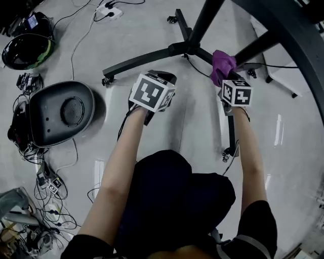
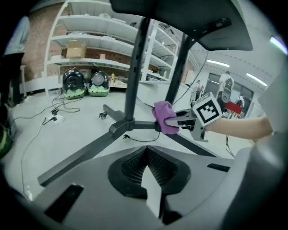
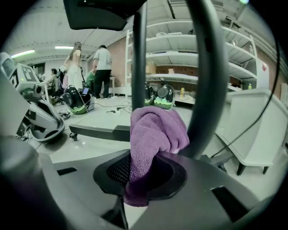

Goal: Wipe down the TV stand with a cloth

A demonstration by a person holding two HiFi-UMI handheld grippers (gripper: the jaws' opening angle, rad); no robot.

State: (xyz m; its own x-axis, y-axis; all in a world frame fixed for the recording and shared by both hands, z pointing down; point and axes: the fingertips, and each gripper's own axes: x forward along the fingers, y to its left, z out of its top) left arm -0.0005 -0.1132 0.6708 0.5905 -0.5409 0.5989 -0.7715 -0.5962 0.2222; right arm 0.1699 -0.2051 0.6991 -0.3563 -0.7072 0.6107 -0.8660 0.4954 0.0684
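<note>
The TV stand's black base (image 1: 187,48) spreads its caster legs over the pale floor, and its columns rise toward the top right. A purple cloth (image 1: 223,66) is bunched against the right-hand leg, where my right gripper (image 1: 225,77) is shut on it. In the right gripper view the cloth (image 3: 153,134) fills the jaws beside a dark column (image 3: 204,76). In the left gripper view the cloth (image 2: 164,117) presses on the leg (image 2: 141,126) close to the hub. My left gripper (image 1: 161,81) hovers over the floor left of that leg, shut with nothing in it.
A black oval case (image 1: 58,112) lies on the floor at left, with a helmet (image 1: 25,50) and tangled cables (image 1: 45,177) around it. A power strip (image 1: 109,11) sits beyond. White furniture (image 3: 252,121) stands at right. People (image 3: 103,67) and shelves (image 2: 90,45) are in the background.
</note>
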